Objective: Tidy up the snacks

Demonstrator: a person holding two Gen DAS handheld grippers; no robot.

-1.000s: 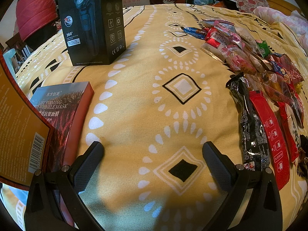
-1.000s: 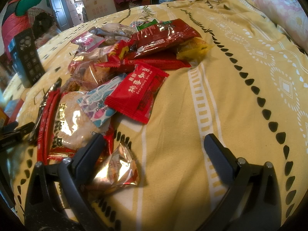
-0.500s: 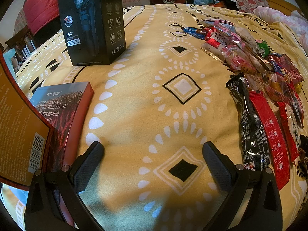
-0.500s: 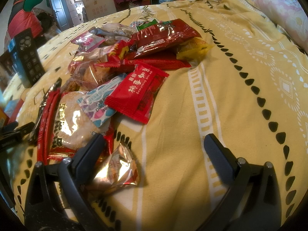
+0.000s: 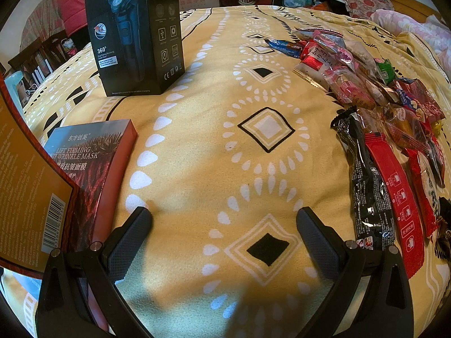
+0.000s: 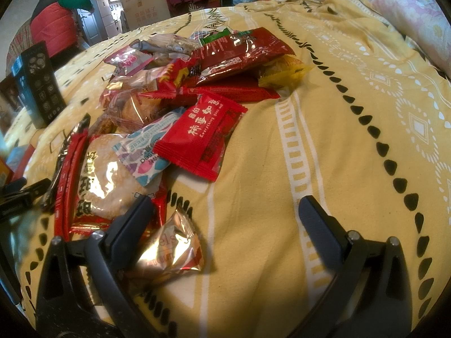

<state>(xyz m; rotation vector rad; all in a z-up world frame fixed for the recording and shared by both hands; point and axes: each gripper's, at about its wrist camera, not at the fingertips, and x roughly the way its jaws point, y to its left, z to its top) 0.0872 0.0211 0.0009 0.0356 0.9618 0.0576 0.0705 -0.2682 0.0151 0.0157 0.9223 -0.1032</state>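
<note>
Both claws are observed spread wide and empty over the yellow bedspread (image 5: 197, 169), unmoved since the earlier frames. Just beside the right claw (image 6: 225, 214) a gold foil packet (image 6: 169, 250) lies; beyond it, the snack pile (image 6: 197, 90) extends lengthwise away. Left claw (image 5: 222, 222): long red packet (image 5: 394, 200) pointing away; mask box (image 5: 93, 163), then shaver box (image 5: 135, 33) upright farther off. A person in a red vest (image 6: 53, 31) is now noted at the door.

Black shaver box (image 5: 135, 33): "360°", "PT-6000", letters "PLA…" along top edge, CE mark on side panel; small print illegible. Red flat box (image 5: 93, 152): "LIFT FIRMING ANTI-WRINKLE MASK", Chinese characters above and below. Orange-brown carton (image 5: 25, 197): barcode, digits unreadable. Red snack packet (image 6: 200, 132): Chinese characters, "Everything goes well". Patterned packet (image 6: 146, 146): partial "pasca", upside down. Gold foil packet (image 6: 169, 250): lettering unclear.
</note>
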